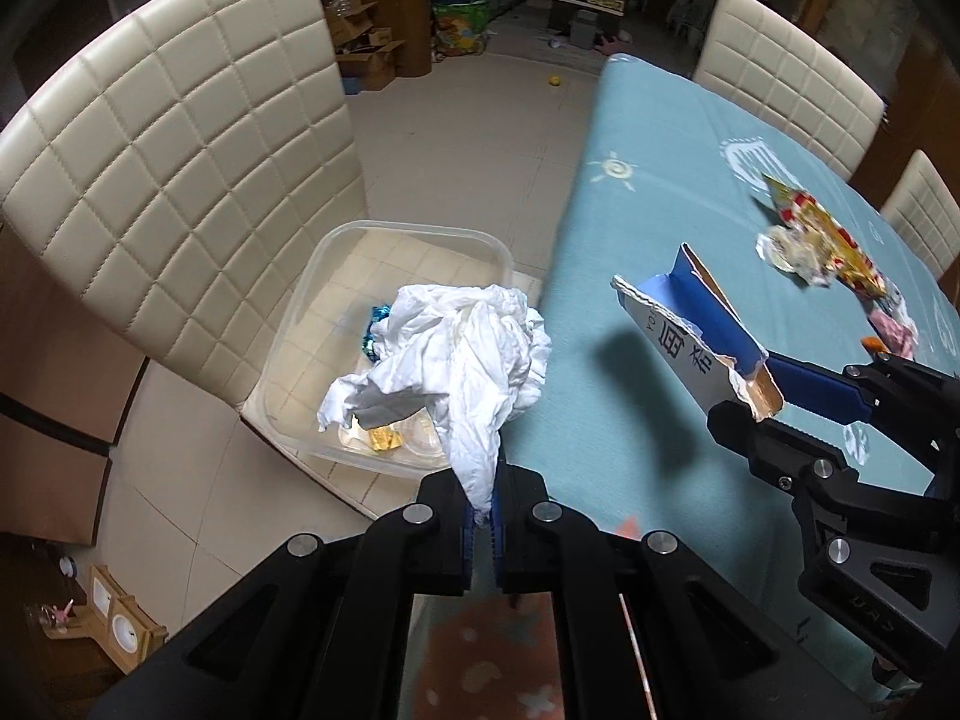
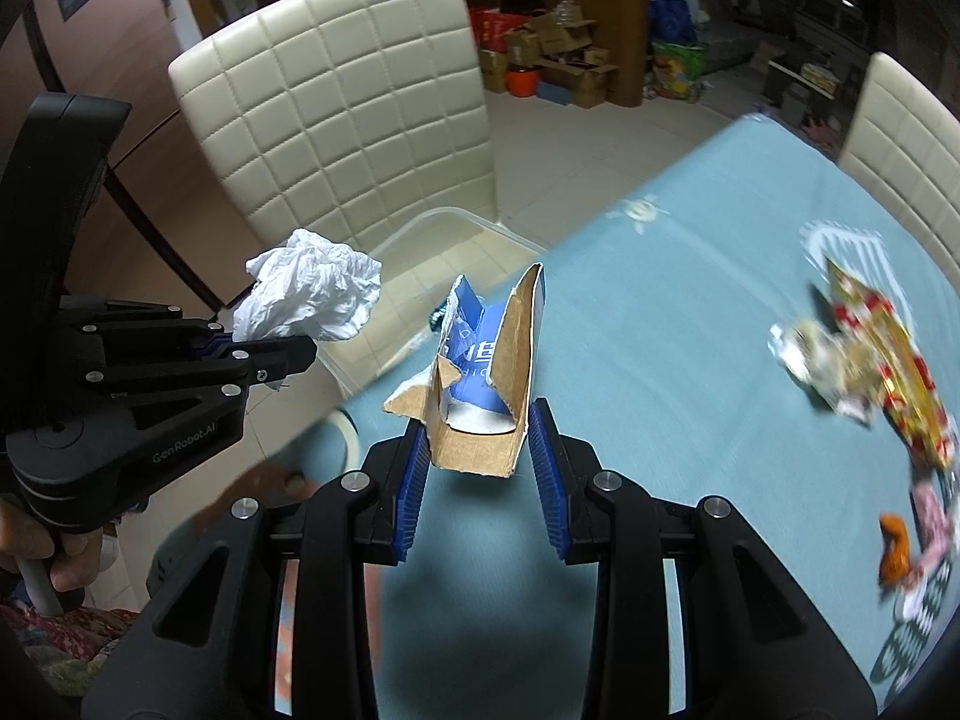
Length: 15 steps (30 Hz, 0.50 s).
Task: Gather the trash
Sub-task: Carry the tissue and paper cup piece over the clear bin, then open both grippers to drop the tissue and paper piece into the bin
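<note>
While both pieces of trash hang above the table edge, you are in the carry step of the collection. Your left gripper [image 1: 483, 516] has its blue pads pressed together on a tail of the crumpled white tissue [image 1: 456, 360], which dangles over the near corner of the clear plastic bin [image 1: 420, 234] resting on the seat of the cream quilted chair [image 1: 180, 138]. Your right gripper [image 2: 480, 468] pinches the torn blue cardboard box [image 2: 480, 372] between its pads, which stand apart by the width of the cardboard; the box is held over the blue tablecloth [image 1: 648, 228], just beside the bin.

Judged from these views, the next move calls for bringing each piece squarely over the bin's mouth and then spreading the pads (the tissue first, since it is already nearest). The bin already holds a gold wrapper [image 1: 384, 438] and a blue-green foil scrap [image 1: 378, 315].

Further out on the tablecloth lie more pieces to fetch: a crumpled red-and-yellow snack wrapper [image 2: 882, 372], a pink scrap [image 1: 894, 330] and an orange scrap [image 2: 894, 546].

What stands in the way is chiefly the other tool: the two grippers converge on one small opening, so you should take turns. The tissue may also cling to the ribbed pads.
</note>
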### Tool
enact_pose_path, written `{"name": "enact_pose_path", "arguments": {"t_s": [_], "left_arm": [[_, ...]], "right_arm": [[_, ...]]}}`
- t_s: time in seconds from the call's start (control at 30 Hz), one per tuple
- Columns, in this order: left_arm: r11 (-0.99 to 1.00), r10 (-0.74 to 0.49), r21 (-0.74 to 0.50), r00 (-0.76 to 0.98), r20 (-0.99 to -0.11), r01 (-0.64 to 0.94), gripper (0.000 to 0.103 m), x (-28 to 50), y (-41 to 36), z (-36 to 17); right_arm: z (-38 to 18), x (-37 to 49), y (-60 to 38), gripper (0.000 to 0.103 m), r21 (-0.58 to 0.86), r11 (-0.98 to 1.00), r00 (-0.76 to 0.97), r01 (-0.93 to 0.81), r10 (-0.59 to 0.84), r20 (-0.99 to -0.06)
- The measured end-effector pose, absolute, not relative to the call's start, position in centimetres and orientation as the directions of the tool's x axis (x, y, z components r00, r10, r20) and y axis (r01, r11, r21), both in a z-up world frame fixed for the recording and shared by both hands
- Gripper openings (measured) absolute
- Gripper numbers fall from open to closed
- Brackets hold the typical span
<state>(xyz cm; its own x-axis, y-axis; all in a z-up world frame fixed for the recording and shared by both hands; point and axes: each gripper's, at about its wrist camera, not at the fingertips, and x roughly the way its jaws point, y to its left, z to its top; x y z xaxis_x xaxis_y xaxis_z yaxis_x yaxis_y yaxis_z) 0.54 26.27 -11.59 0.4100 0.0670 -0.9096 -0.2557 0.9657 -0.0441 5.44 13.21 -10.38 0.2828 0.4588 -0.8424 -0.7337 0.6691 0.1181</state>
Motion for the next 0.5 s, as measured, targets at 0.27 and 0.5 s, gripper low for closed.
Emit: {"name": "enact_pose_path", "arguments": {"t_s": [0.27, 0.5], "left_arm": [[0.938, 0.104, -0.044, 0.403, -0.909, -0.343, 0.004, 2.4, 30.8, -12.0], [0.914, 0.105, -0.066, 0.390, -0.915, -0.401, 0.005, 4.3, 34.0, -12.4]], "right_arm": [[-10.2, 7.8, 17.6, 0.035, 0.111, 0.609, 0.255, -0.785, 0.481, -0.839], [-9.7, 10.1, 21.3, 0.035, 0.113, 0.562, 0.242, -0.820, 0.518, -0.821]]}}
